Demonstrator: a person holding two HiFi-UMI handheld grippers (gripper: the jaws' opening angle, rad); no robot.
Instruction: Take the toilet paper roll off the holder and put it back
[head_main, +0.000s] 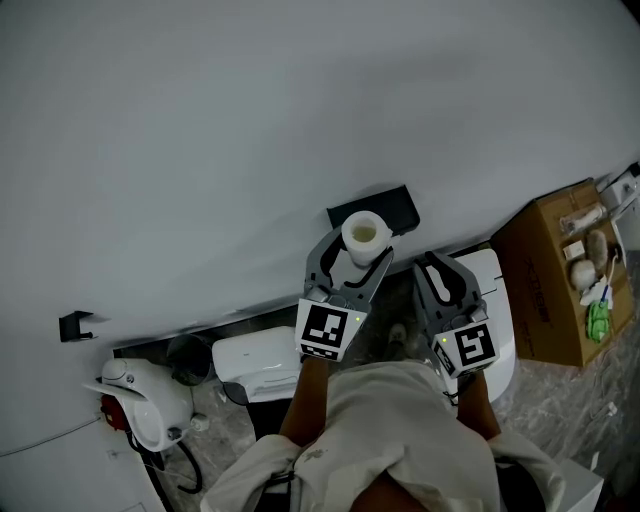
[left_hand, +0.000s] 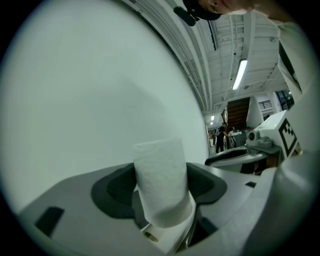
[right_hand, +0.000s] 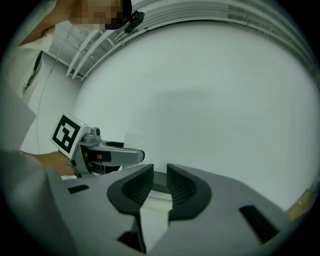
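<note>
A white toilet paper roll (head_main: 364, 234) stands upright between the pads of my left gripper (head_main: 358, 246), which is shut on it. The roll is just in front of the black holder (head_main: 398, 205) on the white wall, off it. In the left gripper view the roll (left_hand: 162, 180) fills the space between the dark pads of that gripper (left_hand: 161, 189). My right gripper (head_main: 432, 268) hangs to the right of the roll, apart from it. Its jaws (right_hand: 160, 186) stand almost together with nothing between them. The left gripper (right_hand: 112, 156) shows at the left of the right gripper view.
A white toilet (head_main: 500, 300) stands below the right gripper. A cardboard box (head_main: 550, 285) with small items sits at the right. A white bin (head_main: 255, 365) and a white appliance (head_main: 140, 395) stand on the floor at lower left. A black hook (head_main: 75, 325) is on the wall.
</note>
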